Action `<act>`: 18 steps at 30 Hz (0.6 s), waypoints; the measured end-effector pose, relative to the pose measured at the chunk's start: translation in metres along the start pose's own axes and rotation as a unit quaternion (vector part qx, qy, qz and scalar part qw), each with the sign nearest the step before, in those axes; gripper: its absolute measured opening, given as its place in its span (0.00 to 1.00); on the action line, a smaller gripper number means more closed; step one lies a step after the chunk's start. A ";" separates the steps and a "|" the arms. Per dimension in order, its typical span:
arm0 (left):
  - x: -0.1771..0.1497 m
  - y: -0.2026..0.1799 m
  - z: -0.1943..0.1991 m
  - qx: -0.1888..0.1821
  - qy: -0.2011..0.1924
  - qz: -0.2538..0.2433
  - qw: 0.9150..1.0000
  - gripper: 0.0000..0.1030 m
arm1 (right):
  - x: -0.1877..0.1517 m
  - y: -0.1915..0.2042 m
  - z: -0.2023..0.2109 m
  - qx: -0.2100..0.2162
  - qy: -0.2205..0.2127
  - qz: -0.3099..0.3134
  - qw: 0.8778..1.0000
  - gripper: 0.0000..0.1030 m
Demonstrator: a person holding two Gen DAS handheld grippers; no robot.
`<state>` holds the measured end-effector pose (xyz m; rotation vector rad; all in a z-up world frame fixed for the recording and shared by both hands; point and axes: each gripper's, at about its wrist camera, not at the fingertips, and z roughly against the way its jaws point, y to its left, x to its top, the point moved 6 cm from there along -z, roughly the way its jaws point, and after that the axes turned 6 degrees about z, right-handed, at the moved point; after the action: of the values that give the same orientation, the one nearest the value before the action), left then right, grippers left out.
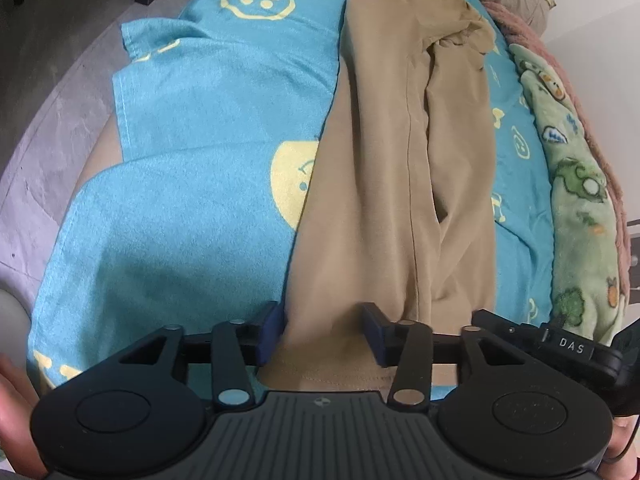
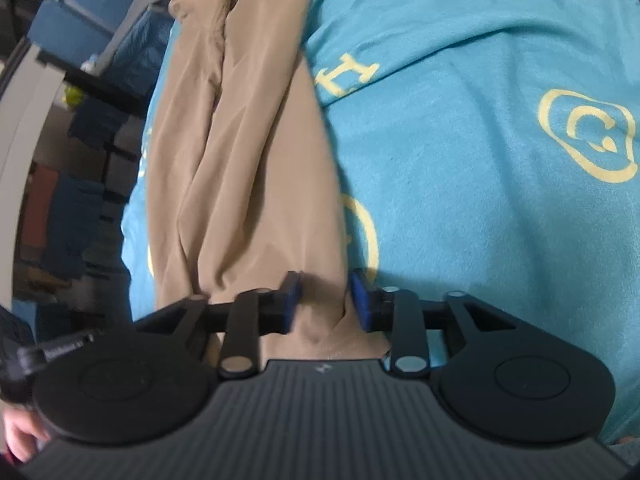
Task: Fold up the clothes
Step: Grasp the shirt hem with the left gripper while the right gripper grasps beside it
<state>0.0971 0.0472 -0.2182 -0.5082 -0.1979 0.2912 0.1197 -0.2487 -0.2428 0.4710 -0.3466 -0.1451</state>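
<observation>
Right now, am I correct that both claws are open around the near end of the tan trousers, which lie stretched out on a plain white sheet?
Not quite: the sheet is not plain white. Both wrist views show a turquoise blanket printed with yellow smiley faces. The rest holds: the left claw and the right claw are open around the near end of the tan trousers, which lie stretched out on it.
</observation>
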 end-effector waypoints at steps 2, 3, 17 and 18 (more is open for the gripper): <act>-0.002 -0.003 -0.001 -0.001 0.001 -0.006 1.000 0.60 | -0.005 0.013 -0.001 -0.008 0.010 0.044 0.999 0.60; -0.003 -0.004 -0.001 0.000 -0.001 -0.006 1.000 0.59 | -0.009 0.020 -0.004 -0.012 0.020 0.065 0.998 0.69; -0.004 -0.009 0.077 -0.091 -0.102 0.012 0.991 0.04 | 0.003 0.038 0.054 -0.008 -0.050 0.046 0.998 0.08; -0.002 -0.015 0.090 -0.104 -0.114 0.013 0.988 0.04 | 0.007 0.042 0.068 0.002 -0.067 0.042 0.997 0.08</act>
<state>0.0758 0.0748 -0.1334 -0.6847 -0.4472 0.3565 0.1042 -0.2416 -0.1648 0.4506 -0.4981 -0.0945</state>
